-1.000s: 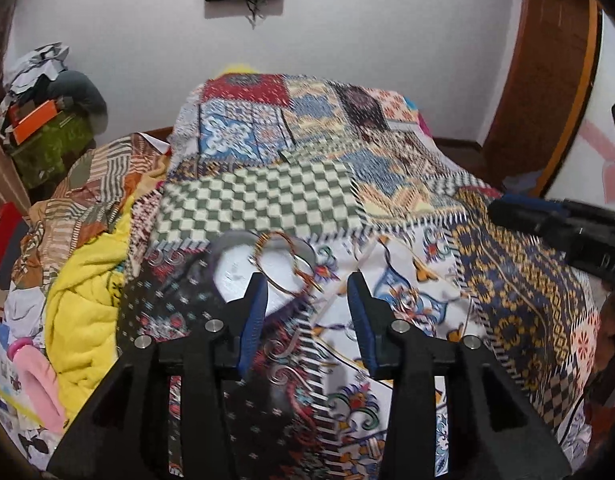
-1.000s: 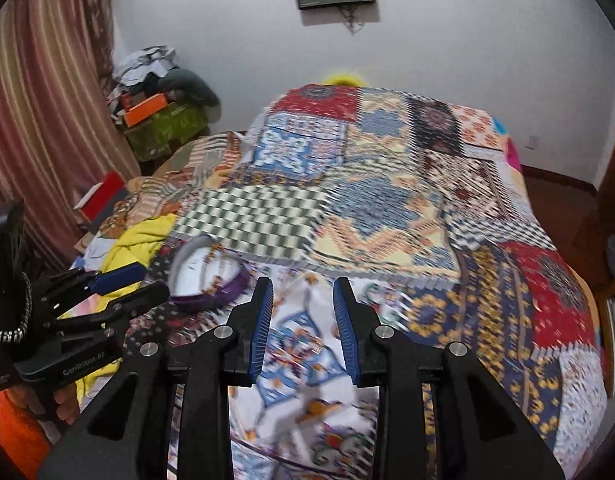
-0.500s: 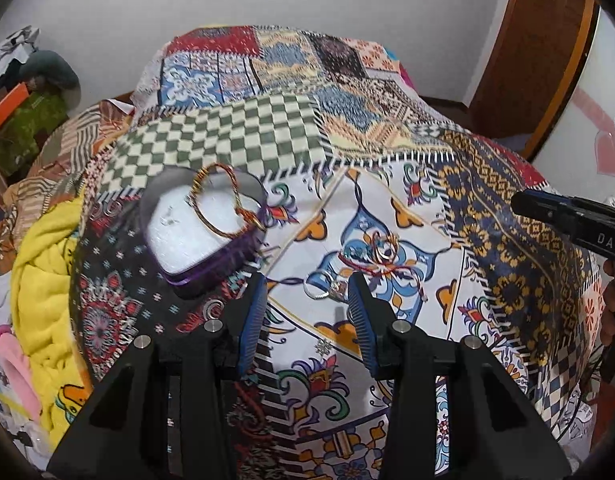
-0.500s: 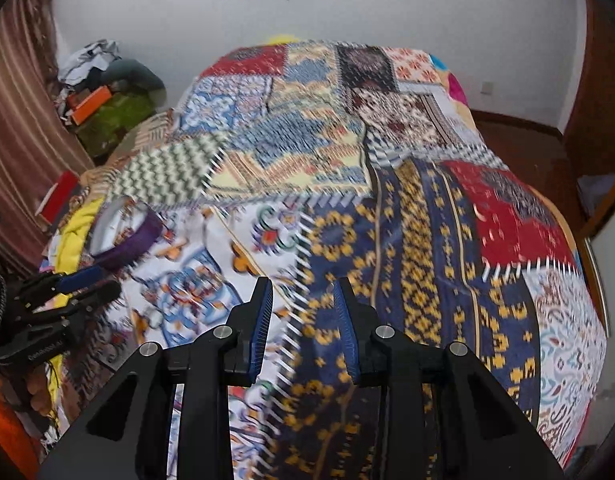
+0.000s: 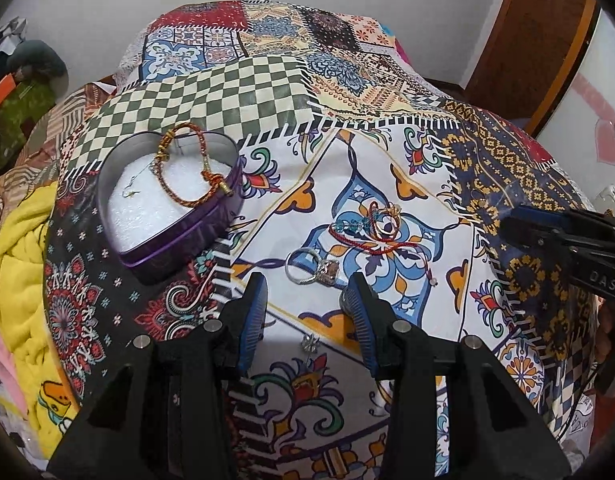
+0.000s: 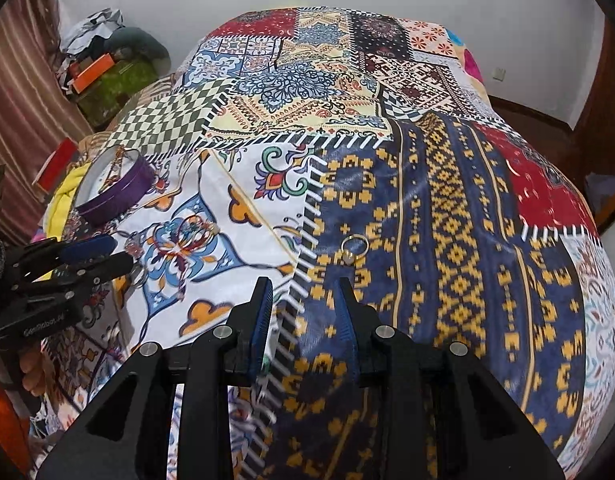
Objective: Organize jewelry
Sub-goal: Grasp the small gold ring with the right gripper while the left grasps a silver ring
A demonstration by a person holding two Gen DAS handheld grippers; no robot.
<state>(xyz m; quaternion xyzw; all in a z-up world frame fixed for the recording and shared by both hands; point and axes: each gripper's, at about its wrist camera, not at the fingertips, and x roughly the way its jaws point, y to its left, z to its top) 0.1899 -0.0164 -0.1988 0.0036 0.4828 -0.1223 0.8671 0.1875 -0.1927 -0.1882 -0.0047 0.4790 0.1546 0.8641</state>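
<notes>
Nearest, left gripper (image 5: 305, 300) and right gripper (image 6: 303, 304), both spread wide, holding nothing. Just beyond, silver ring (image 5: 303, 271) and gold ring (image 6: 354, 247) on patchwork bedspread (image 5: 387, 168). Farther, braided bracelet (image 5: 187, 172) inside purple heart-shaped tin (image 5: 179, 236). Lettering "DAS" on the right gripper's body.

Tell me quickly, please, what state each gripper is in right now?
Left gripper: open, holding nothing, above the silver ring.
Right gripper: open, holding nothing, just short of the gold ring.
</notes>
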